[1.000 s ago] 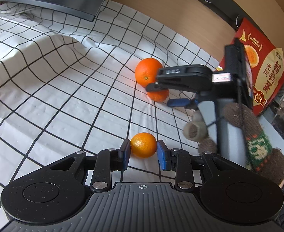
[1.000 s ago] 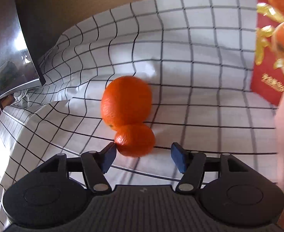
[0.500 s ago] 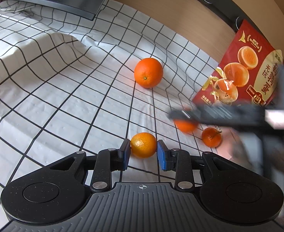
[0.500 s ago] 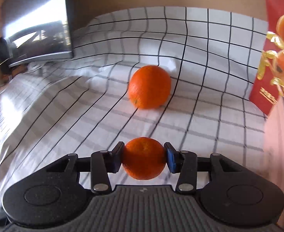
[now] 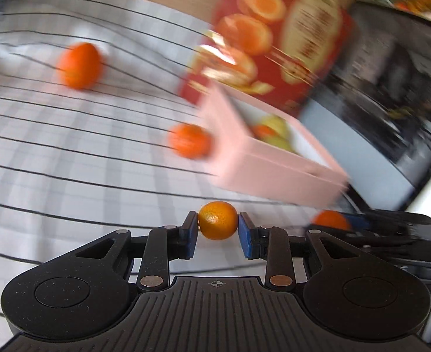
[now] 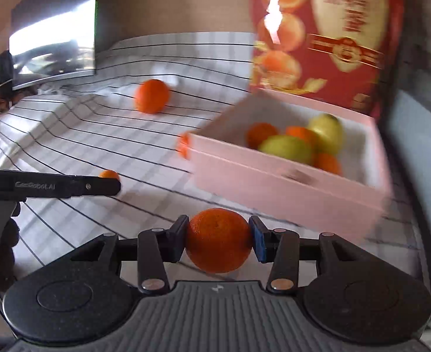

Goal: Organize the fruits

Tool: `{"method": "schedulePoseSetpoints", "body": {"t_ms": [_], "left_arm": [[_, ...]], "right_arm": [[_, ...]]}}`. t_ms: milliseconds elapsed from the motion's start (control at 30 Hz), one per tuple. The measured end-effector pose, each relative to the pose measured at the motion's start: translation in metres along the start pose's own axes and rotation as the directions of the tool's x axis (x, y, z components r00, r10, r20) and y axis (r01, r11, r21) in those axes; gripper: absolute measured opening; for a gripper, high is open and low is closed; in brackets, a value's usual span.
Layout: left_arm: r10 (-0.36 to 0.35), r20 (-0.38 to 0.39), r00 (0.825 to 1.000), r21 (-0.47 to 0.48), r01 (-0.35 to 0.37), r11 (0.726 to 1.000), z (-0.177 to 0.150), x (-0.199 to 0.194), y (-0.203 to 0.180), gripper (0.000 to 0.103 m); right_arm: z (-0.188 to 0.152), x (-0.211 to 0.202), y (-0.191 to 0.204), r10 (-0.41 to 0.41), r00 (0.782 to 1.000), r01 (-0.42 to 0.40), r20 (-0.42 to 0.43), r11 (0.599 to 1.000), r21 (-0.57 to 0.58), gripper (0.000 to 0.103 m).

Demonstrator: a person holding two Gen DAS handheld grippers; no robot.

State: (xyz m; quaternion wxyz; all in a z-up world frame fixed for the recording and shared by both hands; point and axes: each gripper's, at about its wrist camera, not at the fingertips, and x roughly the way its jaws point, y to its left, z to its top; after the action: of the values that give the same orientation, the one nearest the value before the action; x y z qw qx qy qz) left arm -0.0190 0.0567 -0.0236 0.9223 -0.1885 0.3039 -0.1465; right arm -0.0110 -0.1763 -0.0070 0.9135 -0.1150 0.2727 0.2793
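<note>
Beyond the left gripper point(image 5: 218, 226), motion blur is smearing the red package point(image 5: 274, 44), the pink box point(image 5: 274, 173) and two loose oranges point(image 5: 80, 66). Ahead of the right gripper point(image 6: 219, 234), the box wall is hiding most of another orange point(image 6: 183, 146), and the fruit inside point(image 6: 288, 146) is blurring together. The package top is running off the picture's edge.

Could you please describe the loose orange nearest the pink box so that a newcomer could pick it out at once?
Find the pink box of fruit standing before the red printed bag on the checked cloth. The orange lies on the cloth beside the box's left corner. Unlike the larger orange farther back, it sits close against the box, and no gripper holds it.
</note>
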Motion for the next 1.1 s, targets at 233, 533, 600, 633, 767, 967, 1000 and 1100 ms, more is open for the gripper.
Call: {"method": "schedulePoseSetpoints", "body": {"t_ms": [233, 533, 600, 633, 767, 967, 1000, 1100], "left_arm": [[0.054, -0.010, 0.998, 0.058, -0.053, 0.997, -0.008, 0.018, -0.029, 0.034], [0.117, 0.007, 0.993, 0.123, -0.117, 0.985, -0.014, 0.019, -0.045, 0.034], [0.142, 0.013, 0.990, 0.155, -0.142, 0.978, -0.016, 0.020, -0.051, 0.034], [0.149, 0.015, 0.989, 0.167, -0.150, 0.975, -0.017, 0.020, -0.052, 0.034], [0.165, 0.020, 0.986, 0.188, -0.166, 0.968, -0.019, 0.020, -0.056, 0.034], [0.164, 0.022, 0.986, 0.188, -0.165, 0.968, -0.019, 0.020, -0.055, 0.034], [0.164, 0.022, 0.986, 0.187, -0.165, 0.968, -0.019, 0.021, -0.055, 0.034], [0.163, 0.023, 0.986, 0.186, -0.165, 0.969, -0.019, 0.021, -0.055, 0.034]], "right_arm": [[-0.026, -0.002, -0.020, -0.006, 1.000, 0.006, -0.017, 1.000, -0.004, 0.051], [-0.032, -0.005, -0.033, 0.012, 0.999, -0.010, -0.042, 0.999, 0.046, 0.080], [-0.032, -0.004, -0.037, 0.008, 0.999, -0.005, -0.045, 0.997, 0.076, 0.082], [-0.032, -0.003, -0.038, 0.006, 0.999, -0.003, -0.045, 0.997, 0.083, 0.082], [-0.032, -0.002, -0.032, -0.017, 0.999, 0.020, -0.049, 0.998, 0.059, 0.082], [-0.033, -0.007, -0.020, -0.038, 0.999, 0.037, -0.013, 0.999, -0.016, 0.061], [-0.033, -0.008, -0.016, -0.043, 0.999, 0.043, -0.006, 0.998, -0.039, 0.056], [-0.034, -0.009, -0.005, -0.056, 0.998, 0.056, 0.003, 0.993, -0.107, 0.046]]}}
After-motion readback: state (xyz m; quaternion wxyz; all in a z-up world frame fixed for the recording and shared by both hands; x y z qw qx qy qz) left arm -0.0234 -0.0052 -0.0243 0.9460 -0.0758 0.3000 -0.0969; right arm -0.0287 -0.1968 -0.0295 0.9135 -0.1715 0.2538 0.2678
